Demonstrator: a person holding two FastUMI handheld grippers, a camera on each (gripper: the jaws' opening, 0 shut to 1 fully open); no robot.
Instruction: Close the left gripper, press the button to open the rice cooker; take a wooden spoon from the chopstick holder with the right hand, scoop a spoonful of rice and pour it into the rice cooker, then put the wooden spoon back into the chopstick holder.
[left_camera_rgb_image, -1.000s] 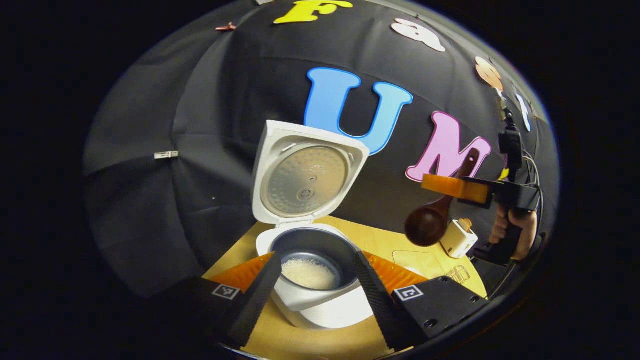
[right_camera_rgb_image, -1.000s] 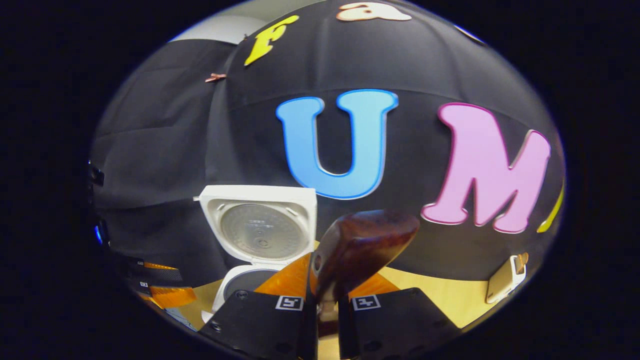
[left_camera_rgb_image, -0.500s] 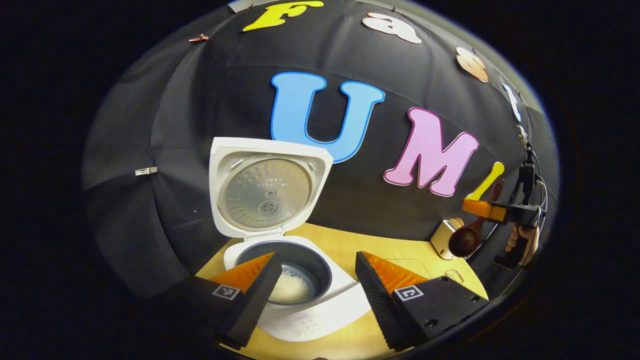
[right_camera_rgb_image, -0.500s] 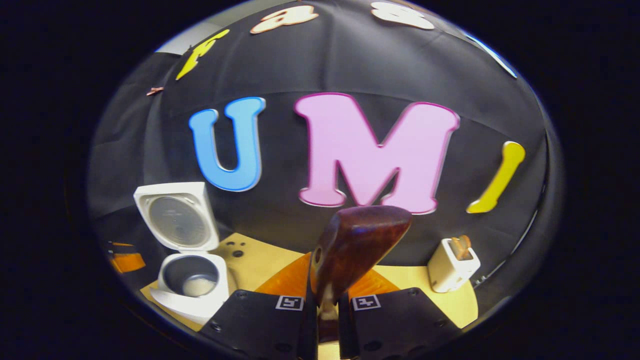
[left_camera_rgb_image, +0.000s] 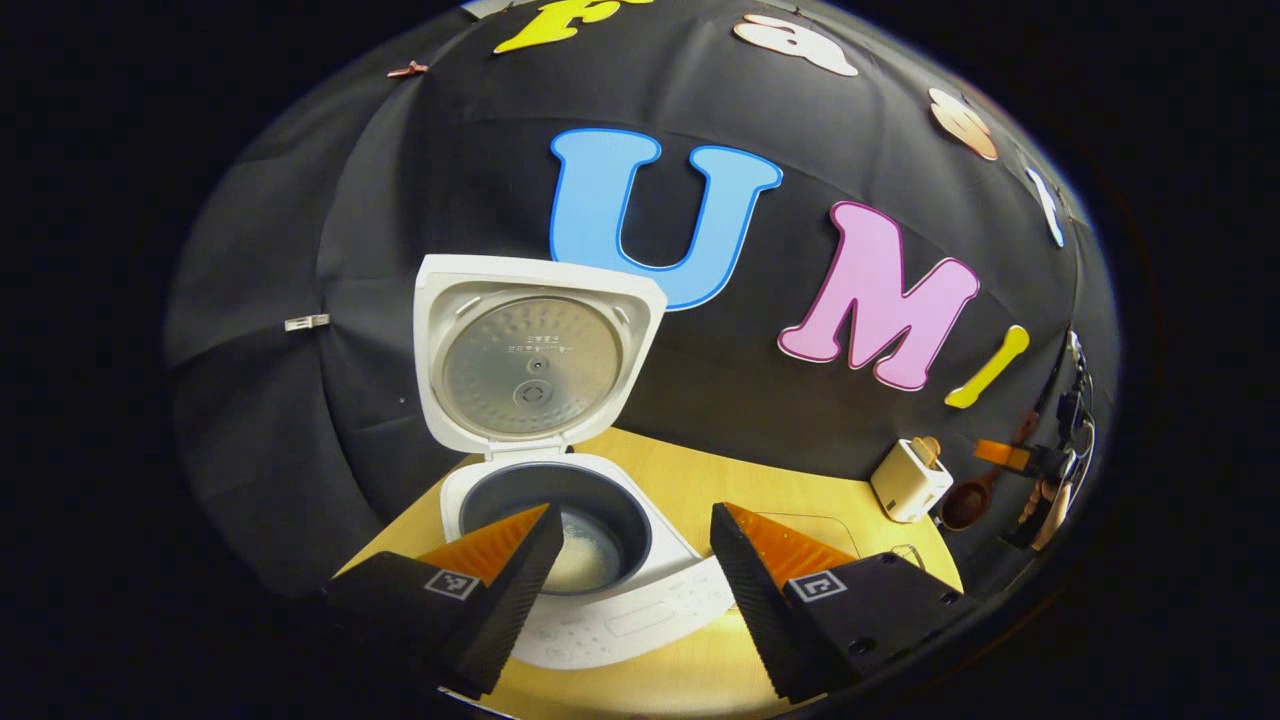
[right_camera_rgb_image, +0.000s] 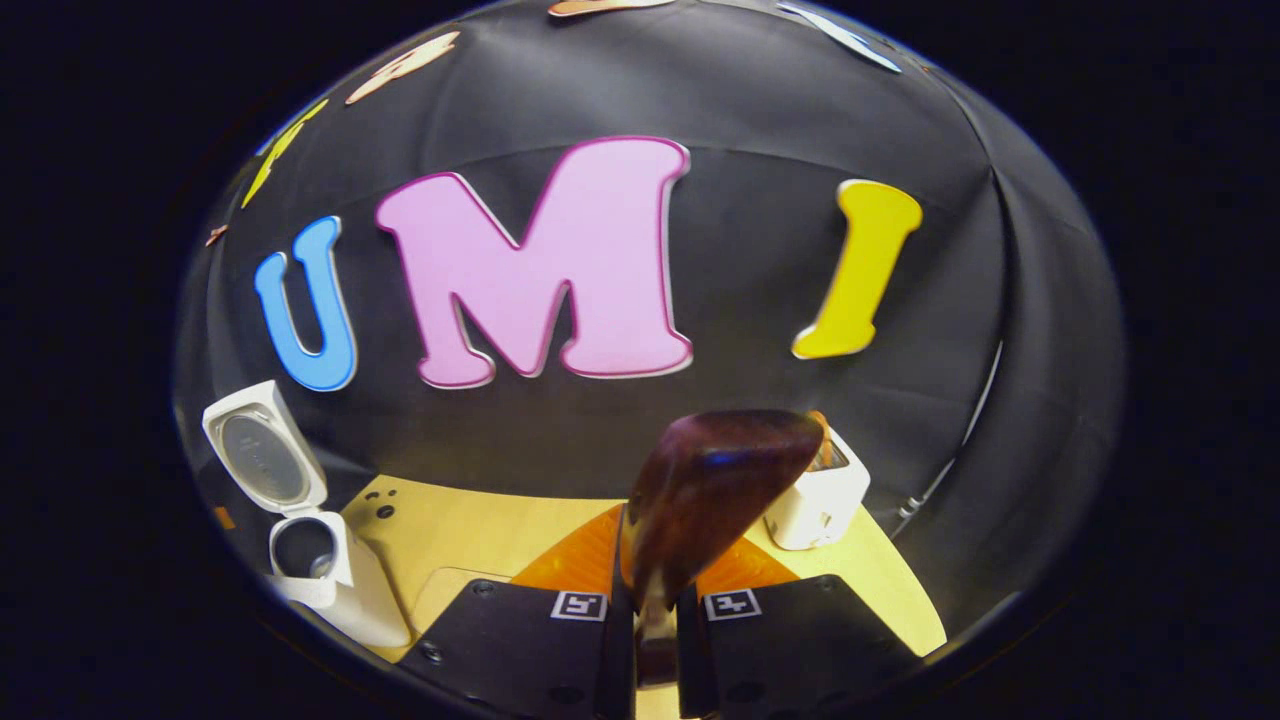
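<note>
While clamped between fingers (right_camera_rgb_image: 600, 640), wooden spoon (right_camera_rgb_image: 715, 485) upright.

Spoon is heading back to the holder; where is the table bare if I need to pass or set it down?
Bare wood lies between the rice cooker and the chopstick holder, and behind the cooker. It is crowded at the holder, where the wooden spoon in the right hand-held gripper overlaps it.

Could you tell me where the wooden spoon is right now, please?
The wooden spoon is clamped in the right gripper, its bowl just in front of the white chopstick holder at the table's far right, well away from the open rice cooker.
</note>
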